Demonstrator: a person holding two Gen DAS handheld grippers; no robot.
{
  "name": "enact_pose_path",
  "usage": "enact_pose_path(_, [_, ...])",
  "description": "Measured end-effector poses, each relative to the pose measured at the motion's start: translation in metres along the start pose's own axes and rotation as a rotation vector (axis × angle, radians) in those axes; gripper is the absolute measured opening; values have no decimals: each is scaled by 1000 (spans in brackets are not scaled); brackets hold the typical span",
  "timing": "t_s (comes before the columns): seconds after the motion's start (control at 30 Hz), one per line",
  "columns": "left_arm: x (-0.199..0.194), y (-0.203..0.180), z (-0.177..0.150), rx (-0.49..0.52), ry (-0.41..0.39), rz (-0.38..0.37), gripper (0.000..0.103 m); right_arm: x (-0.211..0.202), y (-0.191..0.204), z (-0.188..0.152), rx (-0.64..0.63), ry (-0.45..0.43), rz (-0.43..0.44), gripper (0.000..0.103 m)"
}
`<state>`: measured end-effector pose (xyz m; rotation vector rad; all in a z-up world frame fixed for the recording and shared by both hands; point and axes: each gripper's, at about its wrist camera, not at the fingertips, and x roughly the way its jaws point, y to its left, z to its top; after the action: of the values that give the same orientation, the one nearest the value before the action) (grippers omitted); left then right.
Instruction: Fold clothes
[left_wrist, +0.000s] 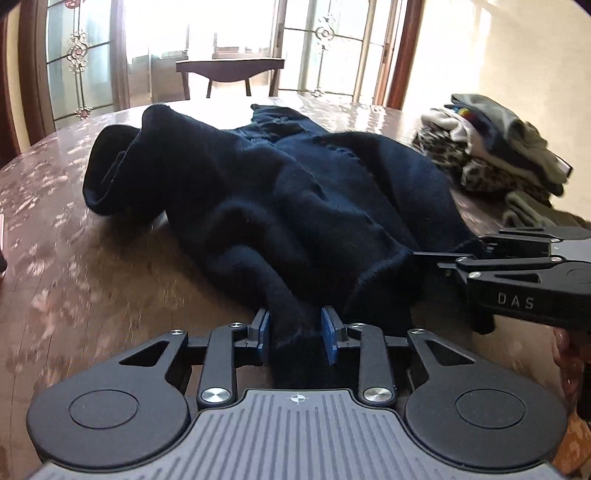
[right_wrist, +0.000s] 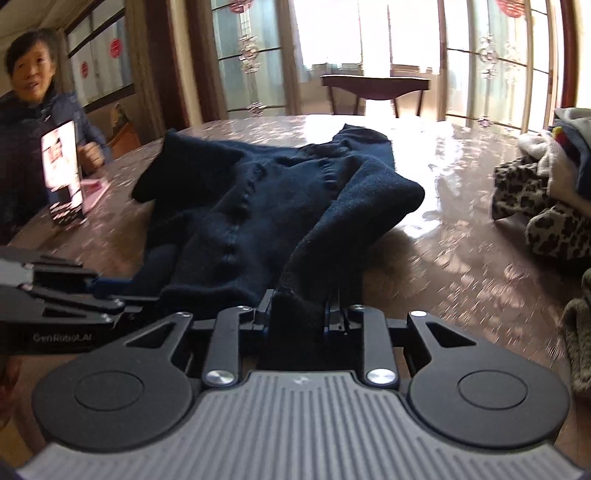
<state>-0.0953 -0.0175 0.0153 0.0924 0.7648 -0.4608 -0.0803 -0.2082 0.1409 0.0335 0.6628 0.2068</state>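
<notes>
Sweater (left_wrist: 295, 206) gripped by both tools, seated person (right_wrist: 33, 122) right view only

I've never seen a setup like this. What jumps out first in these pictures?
A dark navy sweater sprawls rumpled across the middle of the glossy table. Both tongs, left and right, pinch its near edge. Off to the right sits a pile of clothes with a leopard-print piece, and bright windows glare behind.
</notes>
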Motion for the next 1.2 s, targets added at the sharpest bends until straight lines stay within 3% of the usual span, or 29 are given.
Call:
enact_pose_path(0.33, [-53, 1, -38, 6, 63, -5, 29, -44, 52, -32, -123, 83, 190, 27])
enact_pose_path(0.57, [-73, 8, -46, -43, 70, 4, 31, -64, 43, -35, -80, 61, 172, 27])
enact_pose_path(0.67, [-78, 18, -45, -100, 49, 33, 44, -71, 38, -35, -57, 50, 159, 27])
enact_pose_path(0.73, [-79, 25, -44, -132, 34, 38, 65, -77, 34, -35, -42, 43, 151, 28])
enact_pose_path(0.83, [-72, 29, -38, -173, 23, 19, 69, -84, 28, -35, -18, 31, 138, 28])
enact_pose_path(1.0, [-45, 18, -29, -176, 38, -5, 74, -86, 21, -34, 12, 0, 101, 66])
enact_pose_path(1.17, [-37, 5, -27, -140, 22, 1, 71, -73, 18, -31, 31, -49, 44, 73])
enact_pose_path(1.2, [-36, 3, -27, -130, 19, -3, 67, -68, 18, -30, 32, -49, 41, 73])
